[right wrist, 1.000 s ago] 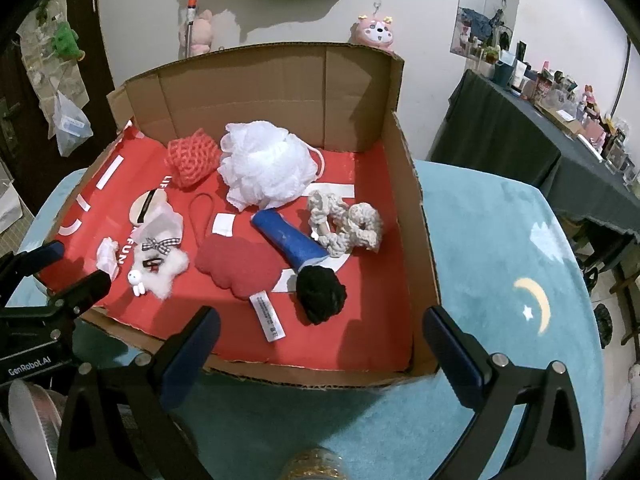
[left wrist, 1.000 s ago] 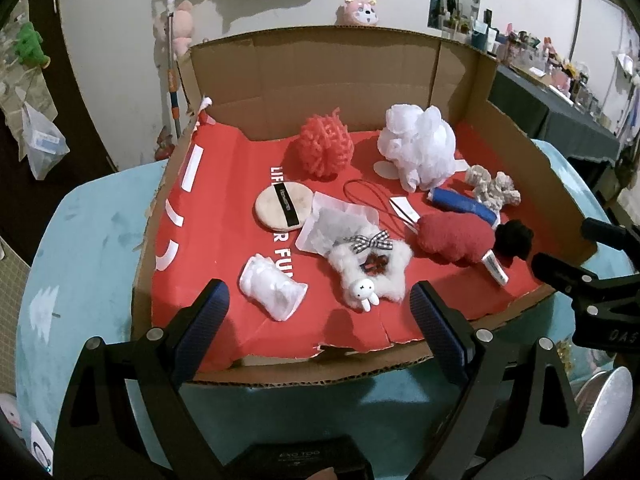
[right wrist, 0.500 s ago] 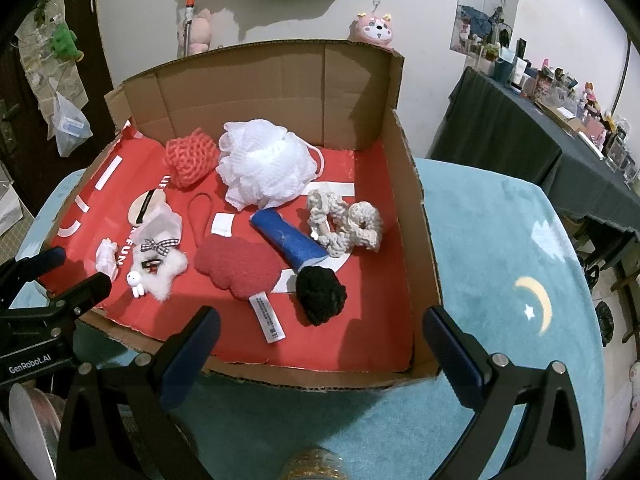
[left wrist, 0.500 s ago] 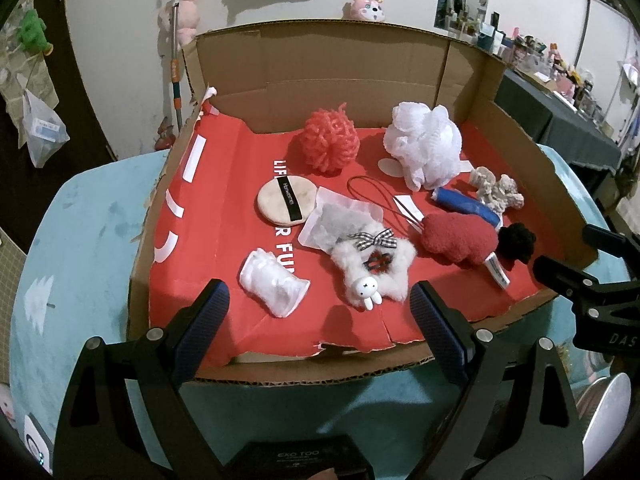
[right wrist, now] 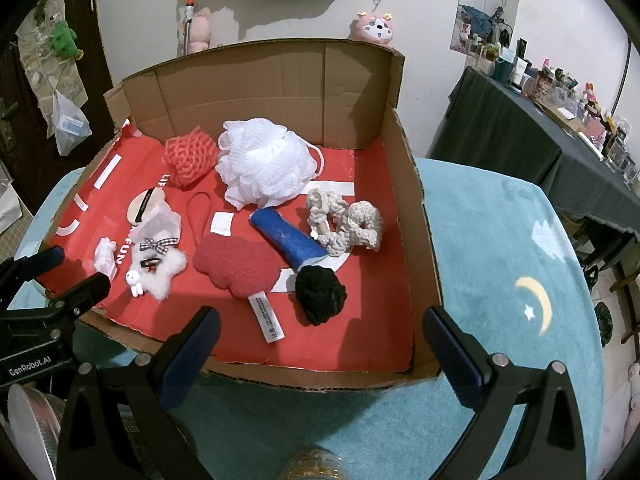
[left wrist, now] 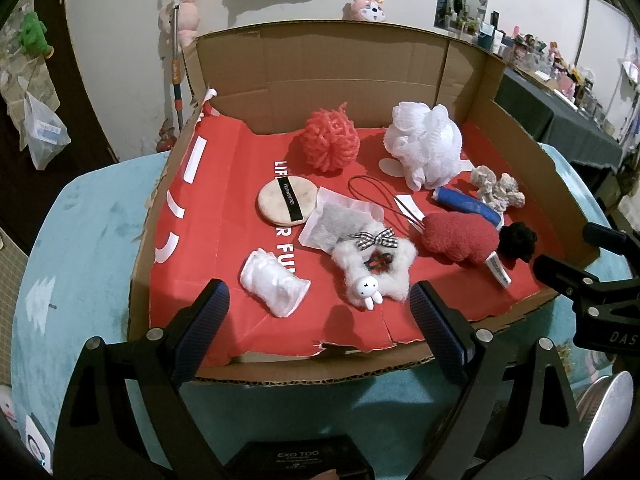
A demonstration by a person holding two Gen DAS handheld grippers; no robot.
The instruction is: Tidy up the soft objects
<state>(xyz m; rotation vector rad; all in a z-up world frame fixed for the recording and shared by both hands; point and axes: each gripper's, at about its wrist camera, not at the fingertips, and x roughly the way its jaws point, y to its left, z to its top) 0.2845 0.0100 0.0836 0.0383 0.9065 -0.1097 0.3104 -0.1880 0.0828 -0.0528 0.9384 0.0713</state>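
An open cardboard box (left wrist: 320, 64) (right wrist: 412, 208) with a red liner holds several soft things: a coral mesh puff (left wrist: 330, 141) (right wrist: 188, 157), a white bath pouf (left wrist: 424, 146) (right wrist: 264, 166), a round beige powder puff (left wrist: 286, 200), a white fluffy bunny clip (left wrist: 374, 270) (right wrist: 158, 266), a red plush cloud (left wrist: 460, 238) (right wrist: 236, 266), a blue roll (right wrist: 286, 238), a black pom (right wrist: 320, 294), cream scrunchies (right wrist: 348, 226) and a small white bundle (left wrist: 272, 282). My left gripper (left wrist: 314, 322) is open and empty at the box's front edge. My right gripper (right wrist: 320, 354) is open and empty at the front right.
The box stands on a teal cloth-covered round table (right wrist: 500, 264). A dark table (right wrist: 520, 136) with small items is at the right. Plush toys (right wrist: 374, 32) hang on the white wall behind. A silver round object (left wrist: 608, 408) lies low between the grippers.
The left gripper has crept slightly forward toward the box. The right gripper and the objects have hardly moved.
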